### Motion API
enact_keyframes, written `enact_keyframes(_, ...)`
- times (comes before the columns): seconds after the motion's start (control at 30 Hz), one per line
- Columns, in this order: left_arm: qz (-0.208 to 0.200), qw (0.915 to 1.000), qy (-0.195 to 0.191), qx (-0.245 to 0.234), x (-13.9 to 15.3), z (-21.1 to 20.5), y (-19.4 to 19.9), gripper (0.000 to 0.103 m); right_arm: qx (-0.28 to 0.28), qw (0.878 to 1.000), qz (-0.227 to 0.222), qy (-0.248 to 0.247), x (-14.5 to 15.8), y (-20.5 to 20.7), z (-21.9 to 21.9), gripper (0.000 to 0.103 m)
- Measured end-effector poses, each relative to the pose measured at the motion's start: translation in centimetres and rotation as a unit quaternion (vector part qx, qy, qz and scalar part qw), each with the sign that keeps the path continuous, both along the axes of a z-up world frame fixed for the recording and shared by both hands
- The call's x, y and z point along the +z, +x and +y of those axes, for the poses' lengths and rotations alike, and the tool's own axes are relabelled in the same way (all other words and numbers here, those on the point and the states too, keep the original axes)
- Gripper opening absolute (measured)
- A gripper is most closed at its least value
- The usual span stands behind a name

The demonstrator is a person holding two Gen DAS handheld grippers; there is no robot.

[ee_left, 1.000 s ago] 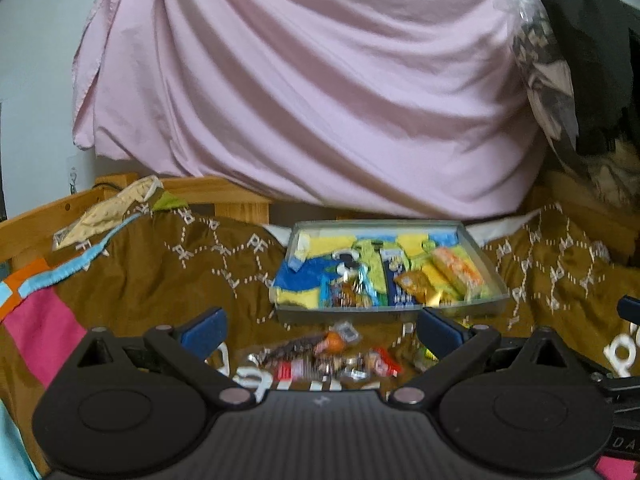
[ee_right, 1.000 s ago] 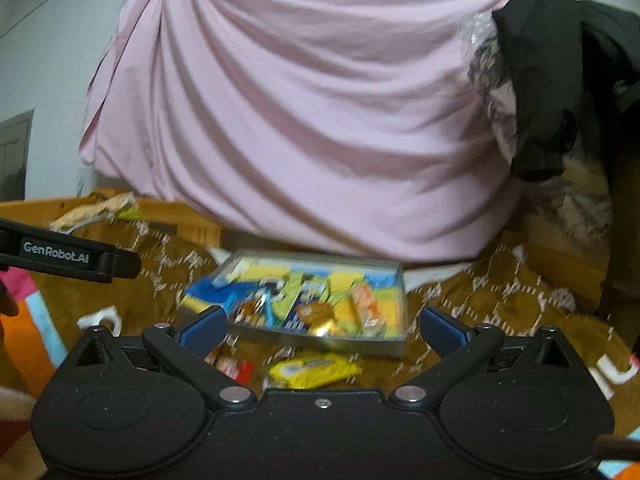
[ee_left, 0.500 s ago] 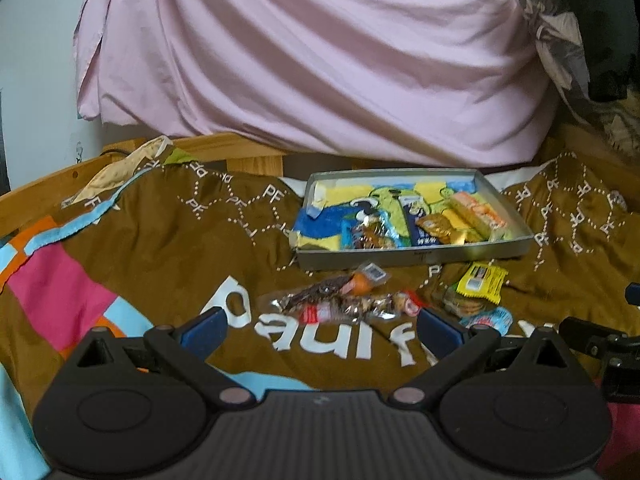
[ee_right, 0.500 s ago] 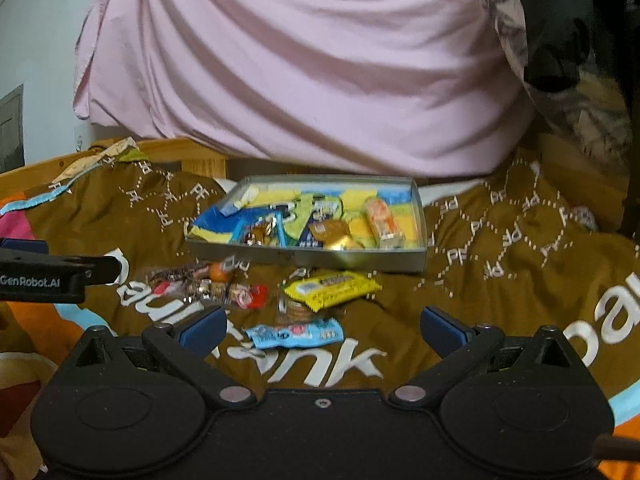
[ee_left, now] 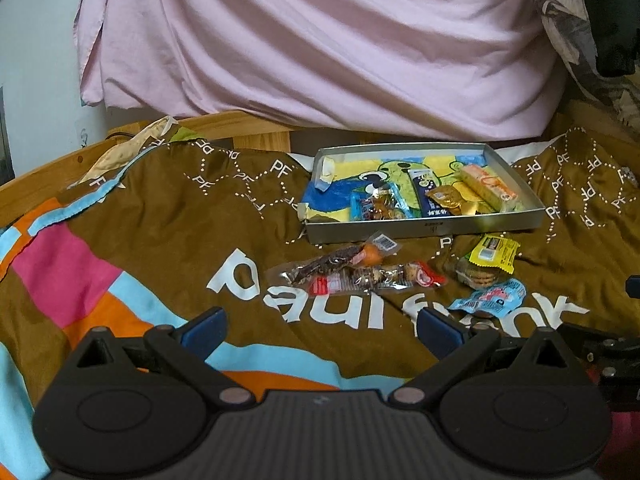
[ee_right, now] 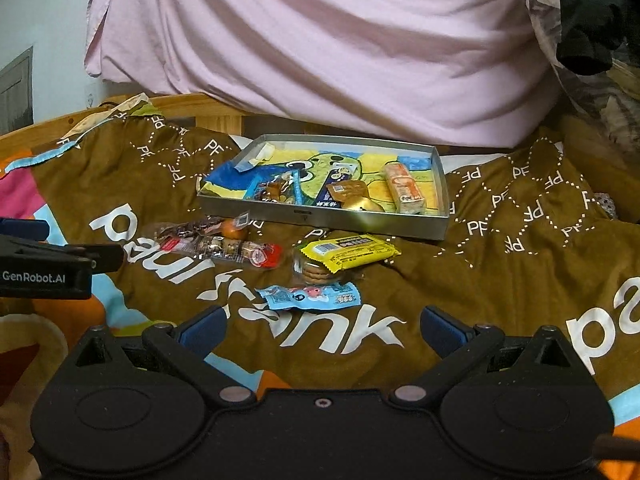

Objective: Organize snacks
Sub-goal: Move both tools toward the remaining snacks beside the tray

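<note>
So the metal tray (ee_right: 320, 222) is parked at the far middle of the brown blanket (ee_right: 500, 272), with a few snacks already laid inside, probably as the collecting spot. Near its front wall more packets are left loose: a clear red-ended pack (ee_right: 224, 246), a yellow wrapper (ee_right: 348, 252) draped over a cookie pack (ee_right: 314, 272), and a light blue packet (ee_right: 310, 295) nearest. Both the left gripper (ee_left: 320, 326) and right gripper (ee_right: 320, 324) are held wide apart with nothing between the jaws, hovering short of the pile, likely lined up for a pick. Labels can't be read, the tray's contents overlap, and the cookie pack is half covered.
</note>
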State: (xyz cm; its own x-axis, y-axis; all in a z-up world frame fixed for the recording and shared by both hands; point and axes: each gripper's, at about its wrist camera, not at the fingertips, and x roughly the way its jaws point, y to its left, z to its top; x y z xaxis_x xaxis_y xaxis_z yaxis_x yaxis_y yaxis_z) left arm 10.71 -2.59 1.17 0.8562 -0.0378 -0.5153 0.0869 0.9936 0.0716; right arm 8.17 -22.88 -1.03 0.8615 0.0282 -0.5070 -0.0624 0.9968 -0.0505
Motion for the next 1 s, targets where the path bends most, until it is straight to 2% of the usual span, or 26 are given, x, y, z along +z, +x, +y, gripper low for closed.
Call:
enact_keyframes(0.27,0.02,0.9997,0.007,-0.013,-0.4,0.2,1.4,0.103,0.008,0.999,0.038,0.022,-0.3,0.9,-0.3,0.102)
enact_keyframes(0.4,0.034,0.9986,0.004,-0.039,-0.5,-0.2,3.1,0.103,0.052,0.996,0.04,0.053,0.5,1.8,-1.0,0.102)
enact_keyframes(0.67,0.041,0.9971,0.014,-0.063,-0.9,-0.8,7.1,0.103,0.096,0.995,0.039,-0.009,-0.8,5.5,-1.8,0.102)
enact_keyframes(0.87,0.06,0.996,0.006,-0.066,-2.2,-1.4,9.6,0.103,0.1,0.993,0.053,0.031,-2.4,8.1,-2.7,0.102)
enact_keyframes(1.0,0.093,0.9912,0.0,-0.095,-2.5,-2.0,11.2,0.103,0.128,0.988,0.075,0.049,-3.2,9.9,-2.8,0.102)
